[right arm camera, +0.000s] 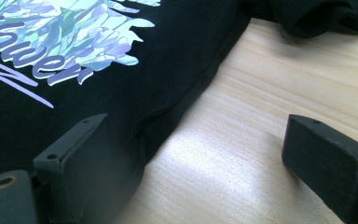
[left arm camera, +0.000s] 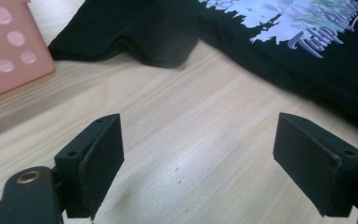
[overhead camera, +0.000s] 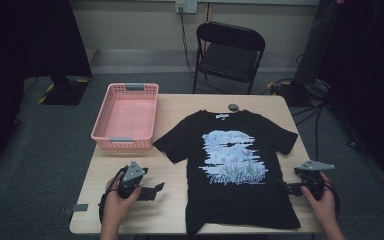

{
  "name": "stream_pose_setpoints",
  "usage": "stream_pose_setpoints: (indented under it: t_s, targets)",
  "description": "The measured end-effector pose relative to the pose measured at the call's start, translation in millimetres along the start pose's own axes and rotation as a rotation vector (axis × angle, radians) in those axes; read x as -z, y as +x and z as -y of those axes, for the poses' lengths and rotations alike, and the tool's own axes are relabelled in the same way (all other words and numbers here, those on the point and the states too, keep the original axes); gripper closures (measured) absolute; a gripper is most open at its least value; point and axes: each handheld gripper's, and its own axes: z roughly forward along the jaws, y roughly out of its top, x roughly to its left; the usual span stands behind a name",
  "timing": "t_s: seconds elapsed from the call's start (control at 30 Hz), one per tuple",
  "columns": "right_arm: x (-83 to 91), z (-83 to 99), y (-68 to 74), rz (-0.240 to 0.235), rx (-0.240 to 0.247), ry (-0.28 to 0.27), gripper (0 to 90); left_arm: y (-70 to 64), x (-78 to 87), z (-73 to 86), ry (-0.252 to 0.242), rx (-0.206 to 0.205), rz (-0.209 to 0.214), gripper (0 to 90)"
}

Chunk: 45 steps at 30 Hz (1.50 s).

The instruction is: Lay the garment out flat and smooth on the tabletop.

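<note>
**Two black tools, grey plates on top**

I'm seeing the left hand-held gripper (overhead camera: 156,189): black body, grey three-cornered plate on top, black cable looping at the wrist. Right hand-held gripper (overhead camera: 283,188), same build. Up close, each jaw is a flat black block with small screw holes; a brass-ringed hole sits at the base. Forearms bare, no sleeves.

One black T-shirt (overhead camera: 230,165) is counted on one wooden table (overhead camera: 175,200), along with one pink basket (overhead camera: 127,116) and one small dark round object (overhead camera: 233,106) near the far edge. Two grippers are seen, the left gripper (overhead camera: 152,191) and the right gripper (overhead camera: 286,189), each held in one of two hands and each shown with two black jaws. One folding chair (overhead camera: 229,52) is counted behind the table.
</note>
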Motion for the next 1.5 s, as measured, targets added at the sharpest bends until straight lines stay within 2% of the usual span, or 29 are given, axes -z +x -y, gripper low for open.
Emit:
stream_pose_setpoints:
  t_s: [0.5, 1.5]
  targets:
    - [0.0, 0.0, 0.0, 0.0, 0.0, 0.0, 7.6, 9.5, 7.6, 8.7, 0.007, 0.016, -0.036, 16.0]
    - [0.0, 0.0, 0.0, 0.0, 0.0, 0.0, 7.6, 22.8, 15.0, 22.5, 0.041, 0.016, -0.093, 16.2]
